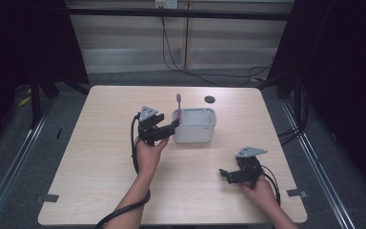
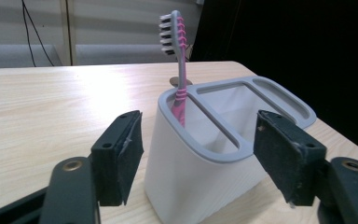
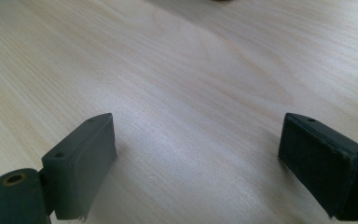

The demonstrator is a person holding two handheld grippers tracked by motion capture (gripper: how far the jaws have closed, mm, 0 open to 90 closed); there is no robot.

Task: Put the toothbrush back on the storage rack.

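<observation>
In the near left slot of a white plastic holder with a grey divided rim point(image 2: 223, 154) stands a pink-and-grey toothbrush point(image 2: 181, 88), bristles up, leaning on the rim so it stays upright unaided. The holder sits mid-table on the pale wooden table point(image 1: 100, 157). The left gripper point(image 1: 164, 129) is just beside the holder's end, its jaws spread wide on either side of the brush without touching it, a stance that suits a release. The right gripper point(image 1: 226, 174) rests low near the front right of the table, well apart, jaws spread over bare wood, probably idle. A small dark disc point(image 1: 209, 99), perhaps a cable hole, lies beyond the holder.
</observation>
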